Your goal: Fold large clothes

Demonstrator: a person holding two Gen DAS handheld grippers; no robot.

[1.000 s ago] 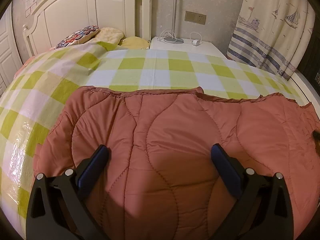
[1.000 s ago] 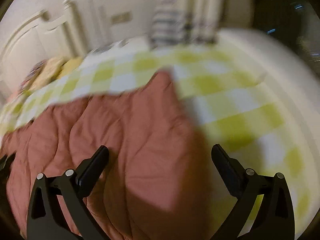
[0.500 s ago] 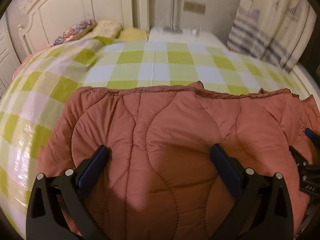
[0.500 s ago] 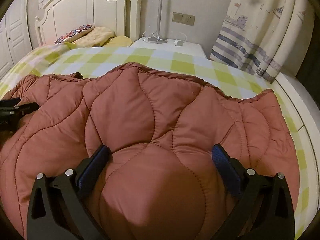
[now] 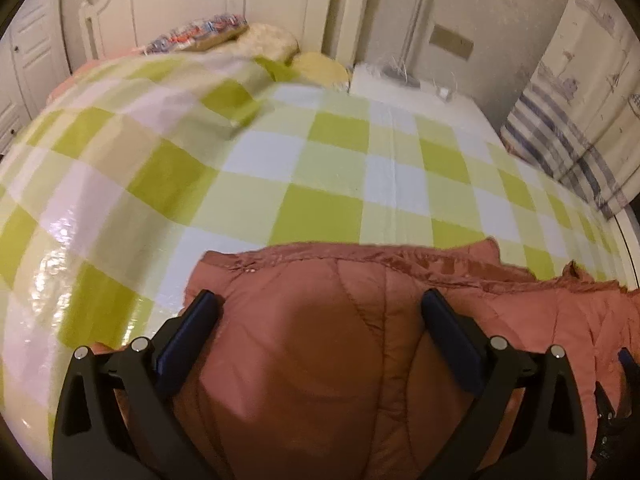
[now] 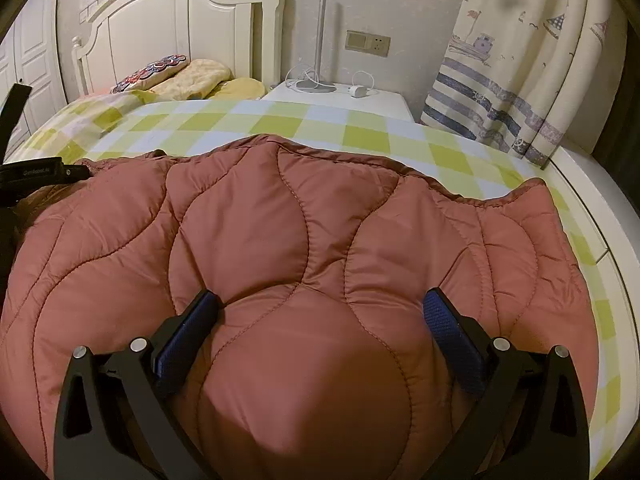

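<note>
- Left wrist view: left gripper spread wide, blue-padded fingers low over the near left part of a rust-red quilted jacket, nothing pinched between them.
- Jacket spread on the green-and-white checked bedcover, its hemmed far edge running across the frame, left corner just beyond the left finger.
- Far back, blurred: white headboard, patterned pillow, white nightstand, striped curtain at right.
- Right wrist view: right gripper likewise wide apart, padded fingers flanking a puffed panel of the jacket, fabric bulging up between them but not clamped.
- Jacket covering most of the near bed, wavy stitching across it, right edge close to the bed's side.
- Left gripper's black body at the left border, over the jacket's far left corner.
- Behind: lamp post and charger on the nightstand, wall socket.
</note>
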